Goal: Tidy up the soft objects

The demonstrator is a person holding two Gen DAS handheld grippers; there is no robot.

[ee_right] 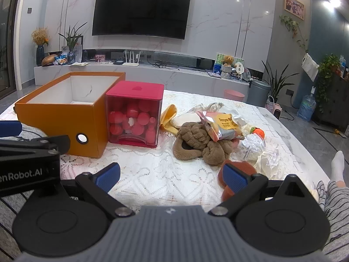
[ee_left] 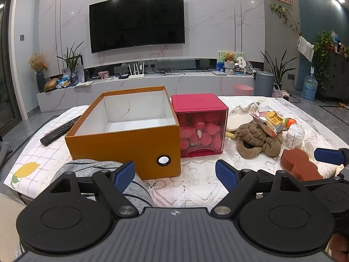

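An open orange box (ee_left: 130,144) (ee_right: 61,118) with a white, empty inside stands on the table. A brown plush toy (ee_left: 255,139) (ee_right: 200,142) lies to its right, under a snack bag (ee_left: 270,122) (ee_right: 222,124). A rust-coloured sponge (ee_left: 298,163) (ee_right: 242,166) lies near the front right. A grey striped cloth (ee_left: 91,168) lies at the front left. My left gripper (ee_left: 174,174) is open and empty above the lace cloth. My right gripper (ee_right: 172,176) is open, its right finger just in front of the sponge.
A red box of red balls (ee_left: 200,126) (ee_right: 135,115) stands against the orange box. A remote (ee_left: 61,131) lies at the left. A yellow cloth (ee_right: 168,118), plastic wrappers (ee_right: 255,148) and an orange toy (ee_right: 258,132) lie at the right. A person's leg (ee_right: 336,196) is at the right edge.
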